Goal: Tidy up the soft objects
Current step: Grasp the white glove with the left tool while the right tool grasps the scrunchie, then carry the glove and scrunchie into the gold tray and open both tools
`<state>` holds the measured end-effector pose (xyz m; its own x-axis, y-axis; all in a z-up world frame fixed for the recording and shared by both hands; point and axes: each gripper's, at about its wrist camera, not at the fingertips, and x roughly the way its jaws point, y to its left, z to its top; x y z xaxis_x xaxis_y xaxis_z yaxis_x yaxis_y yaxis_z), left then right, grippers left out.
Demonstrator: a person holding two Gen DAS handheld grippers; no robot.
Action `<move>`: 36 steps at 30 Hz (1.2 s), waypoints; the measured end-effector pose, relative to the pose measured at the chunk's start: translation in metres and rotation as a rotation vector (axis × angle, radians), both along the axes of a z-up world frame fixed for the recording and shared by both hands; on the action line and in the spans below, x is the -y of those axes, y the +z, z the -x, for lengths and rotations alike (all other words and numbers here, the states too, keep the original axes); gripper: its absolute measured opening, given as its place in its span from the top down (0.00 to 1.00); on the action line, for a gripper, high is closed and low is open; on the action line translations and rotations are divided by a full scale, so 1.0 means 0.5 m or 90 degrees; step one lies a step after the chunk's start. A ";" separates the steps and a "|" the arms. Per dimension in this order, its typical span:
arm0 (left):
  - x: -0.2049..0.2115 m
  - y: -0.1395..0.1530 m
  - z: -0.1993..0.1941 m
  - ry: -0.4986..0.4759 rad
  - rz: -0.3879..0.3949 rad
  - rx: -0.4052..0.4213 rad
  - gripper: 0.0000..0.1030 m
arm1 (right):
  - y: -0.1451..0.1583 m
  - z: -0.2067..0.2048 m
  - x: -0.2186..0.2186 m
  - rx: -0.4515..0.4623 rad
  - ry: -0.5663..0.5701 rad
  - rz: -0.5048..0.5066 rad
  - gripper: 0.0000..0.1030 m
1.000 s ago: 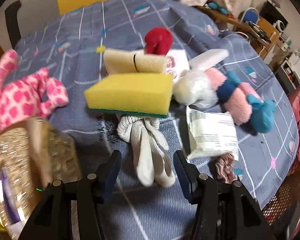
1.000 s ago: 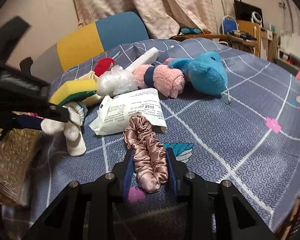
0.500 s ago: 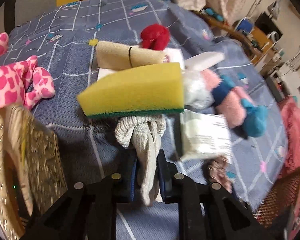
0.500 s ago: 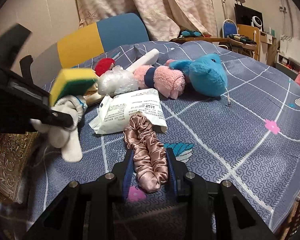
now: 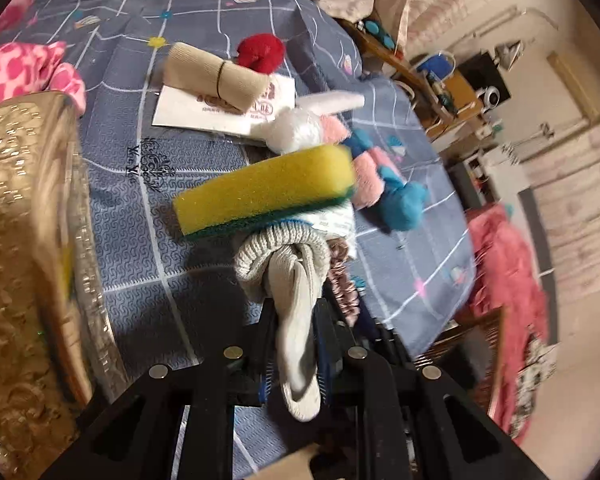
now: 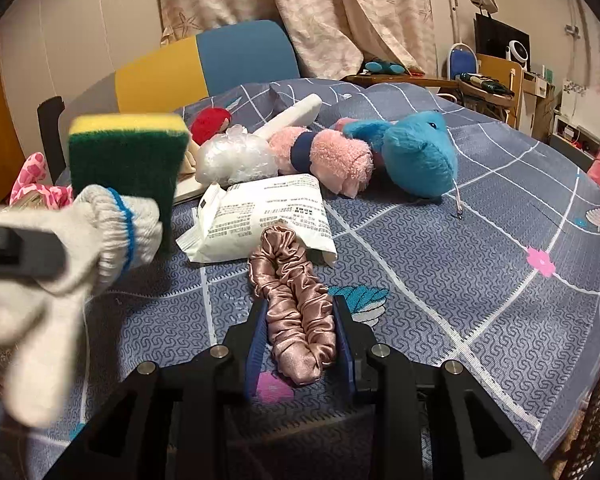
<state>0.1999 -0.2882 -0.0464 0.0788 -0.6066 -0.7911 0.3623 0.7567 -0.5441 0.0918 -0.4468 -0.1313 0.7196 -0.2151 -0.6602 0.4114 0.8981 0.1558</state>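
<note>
Up close, our left gripper [image 5: 294, 344] is clamped on the knotted white gloves [image 5: 288, 276], lifted clear of the bed [image 5: 140, 216] with the yellow sponge [image 5: 266, 192] riding on top. Our right gripper [image 6: 300, 344] pinches the pink scrunchie [image 6: 296, 308], which lies on the bed. Only the left view shows the gold basket [image 5: 24, 240] alongside. Farther off, the wipes packet [image 6: 264, 212] and plush toys [image 6: 416, 156] wait, so we judge most sorting remains.
</note>
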 end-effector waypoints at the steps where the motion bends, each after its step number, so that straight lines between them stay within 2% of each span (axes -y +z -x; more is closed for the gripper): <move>1: -0.007 0.005 0.001 -0.006 0.016 -0.009 0.84 | 0.001 -0.001 -0.001 -0.003 0.001 0.002 0.69; 4: -0.041 0.012 0.006 -0.017 0.112 -0.068 0.84 | 0.002 -0.003 -0.001 -0.008 0.005 0.005 0.69; 6: -0.068 0.019 0.013 -0.003 0.136 -0.080 0.84 | 0.002 -0.004 0.000 -0.010 0.007 0.005 0.69; 11: -0.120 0.062 0.039 -0.001 0.132 -0.011 0.84 | 0.005 -0.010 -0.002 -0.022 0.006 0.015 0.69; 14: -0.159 0.091 0.061 -0.015 0.137 0.034 0.84 | 0.009 -0.012 -0.004 -0.034 0.001 0.021 0.77; 20: -0.242 0.116 0.071 0.003 0.134 0.108 0.84 | 0.037 0.003 -0.014 -0.038 -0.006 0.016 0.77; 26: -0.360 0.126 0.077 0.054 0.135 0.148 0.84 | 0.063 0.038 -0.023 -0.038 -0.014 0.000 0.77; 31: -0.477 0.115 0.072 0.124 0.110 0.173 0.84 | 0.091 0.067 -0.034 -0.029 -0.031 0.000 0.77; 36: -0.603 0.086 0.056 0.200 0.074 0.182 0.84 | 0.147 0.089 -0.075 0.009 -0.021 0.012 0.77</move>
<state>0.1721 0.0135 -0.0035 0.4792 -0.6017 -0.6390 0.2720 0.7940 -0.5437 0.0473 -0.4095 -0.0579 0.7212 -0.2519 -0.6453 0.4390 0.8868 0.1445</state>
